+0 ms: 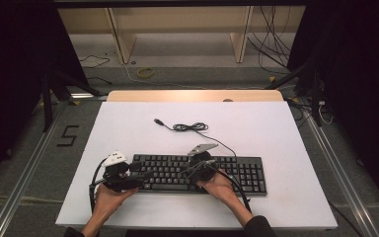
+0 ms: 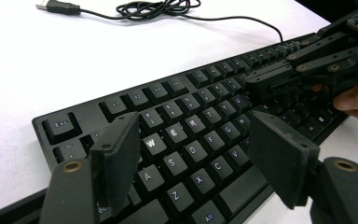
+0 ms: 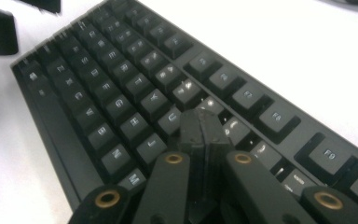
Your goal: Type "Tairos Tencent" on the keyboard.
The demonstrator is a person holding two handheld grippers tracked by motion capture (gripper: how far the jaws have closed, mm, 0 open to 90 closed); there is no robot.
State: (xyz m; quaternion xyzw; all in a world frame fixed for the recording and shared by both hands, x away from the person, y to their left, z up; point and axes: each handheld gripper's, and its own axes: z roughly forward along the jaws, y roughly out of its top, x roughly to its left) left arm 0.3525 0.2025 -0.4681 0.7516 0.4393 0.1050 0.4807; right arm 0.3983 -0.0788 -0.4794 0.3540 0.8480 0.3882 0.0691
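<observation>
Your black keyboard [image 1: 200, 174] lies flat on the white desk [image 1: 256, 133], near the front edge and roughly centred, its long side running left to right. Its cable [image 1: 192, 127] leaves the back edge and trails across the desk to a loose coil, with the USB plug [image 1: 158, 121] lying free beyond it.

Your left gripper [image 1: 140, 174] sits over the left end of the keyboard. In the left gripper view its jaws stand wide apart with nothing between them [image 2: 193, 154]; the letter keys W, E, R, A, S, D, Z and X show through the gap. The pads hang just above the keys, and you cannot tell from these pictures whether they touch them.

Your right gripper [image 1: 193, 170] is over the middle of the keyboard, your hand [image 1: 221, 187] resting at the front edge. In the right gripper view its jaws are pressed together with no gap, tip [image 3: 204, 126] down among the keys just right of U and J. It holds nothing between the jaws; the closed tip appears to rest on a key there, though which one is hidden under it. In the left gripper view you see that same closed gripper [image 2: 261, 84] lying low across the upper key rows.
</observation>
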